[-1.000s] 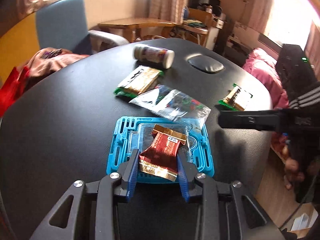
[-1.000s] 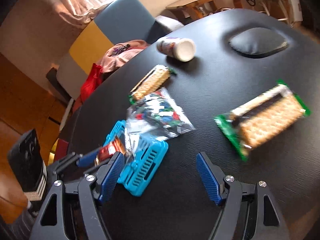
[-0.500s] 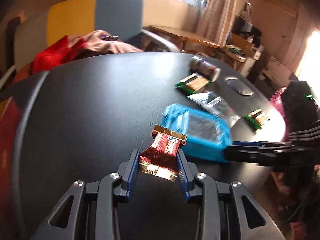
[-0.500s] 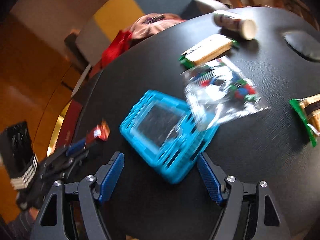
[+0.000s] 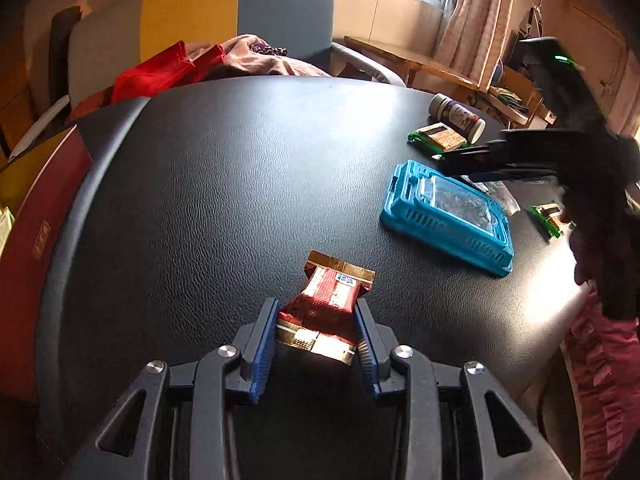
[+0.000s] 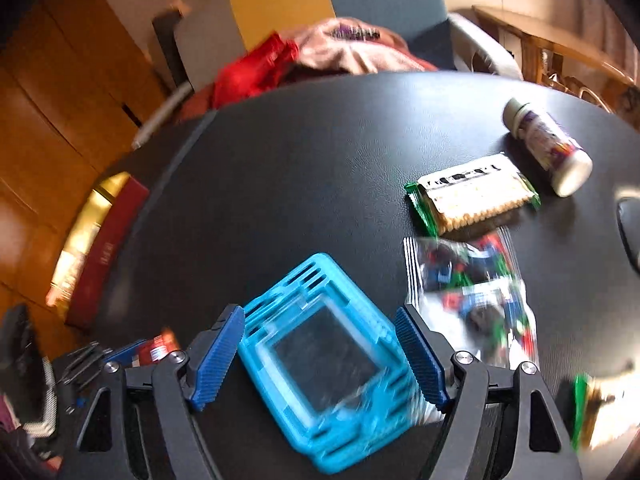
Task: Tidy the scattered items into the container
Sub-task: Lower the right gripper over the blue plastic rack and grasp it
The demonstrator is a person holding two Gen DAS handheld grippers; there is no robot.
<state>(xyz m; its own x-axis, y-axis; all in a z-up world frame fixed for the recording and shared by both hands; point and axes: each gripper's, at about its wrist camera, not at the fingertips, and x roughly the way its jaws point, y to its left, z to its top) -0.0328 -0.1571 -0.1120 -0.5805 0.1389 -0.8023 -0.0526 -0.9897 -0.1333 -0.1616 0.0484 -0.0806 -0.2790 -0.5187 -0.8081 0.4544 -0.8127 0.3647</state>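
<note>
My left gripper (image 5: pixel 316 304) is shut on a red and gold snack packet (image 5: pixel 328 300), held just above the black table. The blue slotted basket (image 5: pixel 448 216) sits to its right. In the right wrist view the basket (image 6: pixel 320 360) lies between the wide-apart fingers of my right gripper (image 6: pixel 320 316), which is open and hovers at it. Beside the basket lie a clear bag of coloured pieces (image 6: pixel 468 292), a green cracker pack (image 6: pixel 472 196), a white-capped bottle (image 6: pixel 548 148) on its side, and a second cracker pack (image 6: pixel 588 400), blurred.
An armchair with red and pink clothes (image 5: pixel 208 60) stands behind the table. A red box (image 5: pixel 36 240) leans at the table's left edge. A person's dark-sleeved hand (image 5: pixel 600 240) holds the right gripper. A raised oval pad (image 6: pixel 630 224) is at the right.
My left gripper has swung left with the packet, away from above the basket. My right gripper has moved from near the cracker pack to the basket.
</note>
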